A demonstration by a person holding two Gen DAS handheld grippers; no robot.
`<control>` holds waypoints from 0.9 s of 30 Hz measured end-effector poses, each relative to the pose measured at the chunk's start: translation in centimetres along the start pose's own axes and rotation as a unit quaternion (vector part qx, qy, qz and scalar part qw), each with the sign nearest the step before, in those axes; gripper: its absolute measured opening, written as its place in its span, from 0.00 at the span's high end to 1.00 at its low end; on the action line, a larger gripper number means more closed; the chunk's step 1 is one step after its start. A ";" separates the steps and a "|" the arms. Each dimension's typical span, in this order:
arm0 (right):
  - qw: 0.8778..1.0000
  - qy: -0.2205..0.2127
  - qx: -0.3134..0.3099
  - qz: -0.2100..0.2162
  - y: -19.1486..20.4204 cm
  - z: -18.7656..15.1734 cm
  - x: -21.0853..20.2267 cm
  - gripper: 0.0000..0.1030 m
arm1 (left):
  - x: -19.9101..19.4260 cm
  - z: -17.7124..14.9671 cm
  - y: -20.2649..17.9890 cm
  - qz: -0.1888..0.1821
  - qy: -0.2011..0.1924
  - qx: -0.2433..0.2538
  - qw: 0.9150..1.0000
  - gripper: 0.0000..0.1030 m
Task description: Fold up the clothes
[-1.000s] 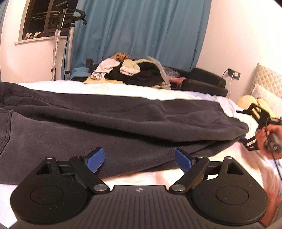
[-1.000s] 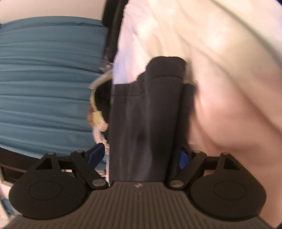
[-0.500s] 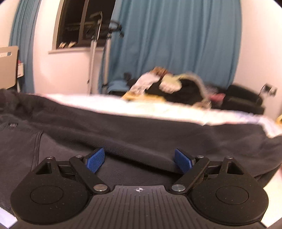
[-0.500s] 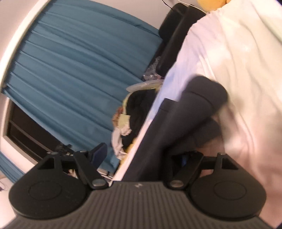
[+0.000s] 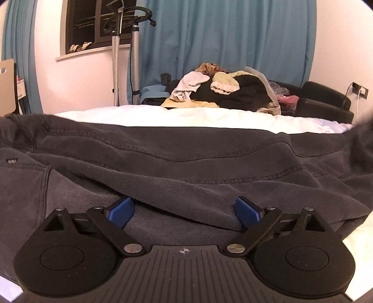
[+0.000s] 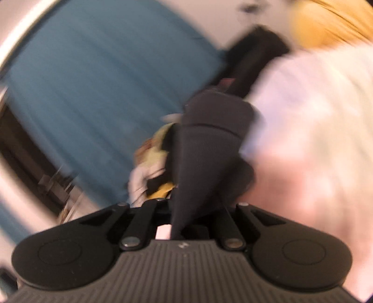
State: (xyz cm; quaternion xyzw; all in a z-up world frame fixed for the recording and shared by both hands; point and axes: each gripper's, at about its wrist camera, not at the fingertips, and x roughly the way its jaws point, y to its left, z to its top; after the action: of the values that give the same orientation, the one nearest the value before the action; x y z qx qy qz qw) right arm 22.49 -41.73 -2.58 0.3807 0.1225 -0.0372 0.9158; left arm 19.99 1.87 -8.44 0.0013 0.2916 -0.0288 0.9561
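Observation:
Dark grey trousers (image 5: 186,163) lie spread across the white bed (image 5: 186,116), folded lengthwise with one layer over the other. My left gripper (image 5: 184,211) is open, its blue fingertips (image 5: 121,209) resting on the lower layer at the edge of the upper fold. In the blurred right wrist view, my right gripper (image 6: 184,209) is shut on the trouser leg end (image 6: 209,144), which it holds lifted off the bed (image 6: 314,139).
A pile of mixed clothes (image 5: 221,91) lies at the far side of the bed. A black sofa (image 5: 326,102) stands at the right, teal curtains (image 5: 221,35) behind, and a garment steamer stand (image 5: 116,53) by the window. A yellow cushion (image 6: 326,21) lies near the bed head.
My left gripper has moved forward onto the trousers, staying open. My right gripper has closed on the leg end and lifted it, swinging quickly.

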 end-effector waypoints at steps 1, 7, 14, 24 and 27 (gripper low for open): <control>1.000 0.002 -0.019 0.014 2.3 -0.6 -0.1 0.93 | -0.4 0.1 0.1 0.002 -0.001 0.000 1.000 0.08; 0.986 0.035 -0.101 0.124 15.2 -7.6 -0.6 0.92 | -4.3 2.4 2.9 0.005 -0.036 -0.060 0.998 0.08; 0.930 0.154 -0.291 0.165 23.5 -26.5 1.6 0.91 | -11.0 3.6 11.9 0.041 -0.127 -0.217 0.967 0.08; 0.863 0.259 -0.391 0.186 23.4 -32.7 0.4 0.50 | -8.9 2.5 14.4 -0.016 -0.111 -0.236 0.965 0.09; 0.824 0.310 -0.417 0.223 23.6 -30.6 -1.4 0.40 | -9.0 2.1 13.9 -0.026 -0.109 -0.219 0.969 0.09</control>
State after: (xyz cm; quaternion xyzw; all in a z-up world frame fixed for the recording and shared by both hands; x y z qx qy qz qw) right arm 18.95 -3.47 -6.80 -0.0295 0.3158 0.3429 0.8842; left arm 14.44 16.16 -1.90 -0.2193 0.1847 0.0107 0.9580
